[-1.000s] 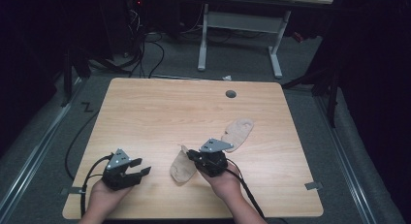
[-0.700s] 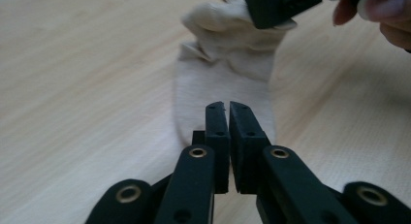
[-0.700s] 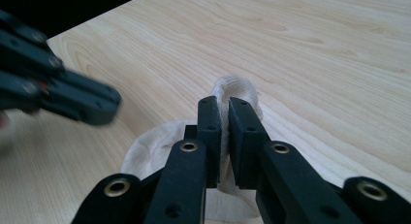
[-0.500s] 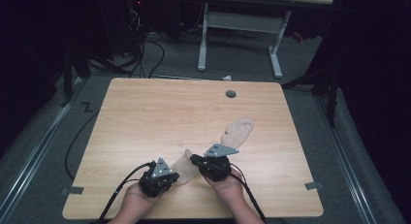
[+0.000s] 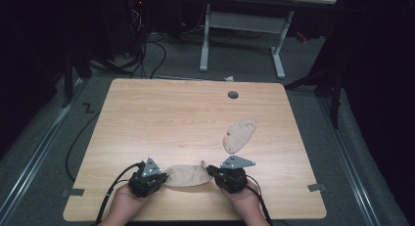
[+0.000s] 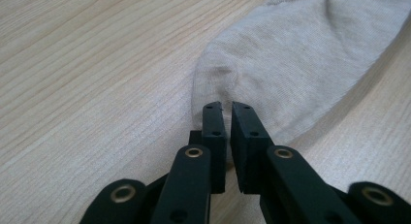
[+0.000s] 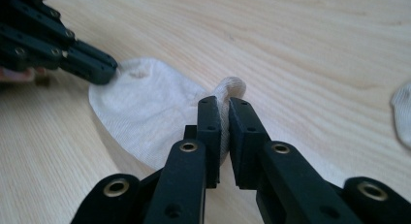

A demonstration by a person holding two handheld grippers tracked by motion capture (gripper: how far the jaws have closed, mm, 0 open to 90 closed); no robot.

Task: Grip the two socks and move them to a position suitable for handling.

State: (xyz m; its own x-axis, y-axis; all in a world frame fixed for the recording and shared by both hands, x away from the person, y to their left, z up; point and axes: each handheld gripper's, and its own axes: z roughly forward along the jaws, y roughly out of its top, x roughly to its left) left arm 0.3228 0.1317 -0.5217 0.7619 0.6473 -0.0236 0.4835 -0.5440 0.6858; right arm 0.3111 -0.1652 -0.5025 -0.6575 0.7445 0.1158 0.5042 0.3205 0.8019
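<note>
Sock work is what the pictures show: a beige sock lies stretched between the two grippers at the person's edge of the wooden table. The right gripper has its jaws pinched onto a bunched fold of the sock's rim, which rises as a small loop just beyond its tips. The left gripper sits at the opposite, rounded end; its jaws stand almost together with only a thin slit between them, and their tips touch the fabric edge, where a small pucker forms. I judge it to be clamped on that end, though the bite itself is hidden under the tips. In the right gripper view the left gripper's tips press the far end of the sock, ahead and to the left of the right gripper's own jaws.

As for progress, both ends appear to be taken and the sock lies fairly flat and drawn out between the hands. What seems left is the handling itself: lifting, folding or carrying it toward its partner. The second sock lies flat, well apart, beyond the right gripper and a little to its right, untouched. Pairing or stacking the two has not begun.
</note>
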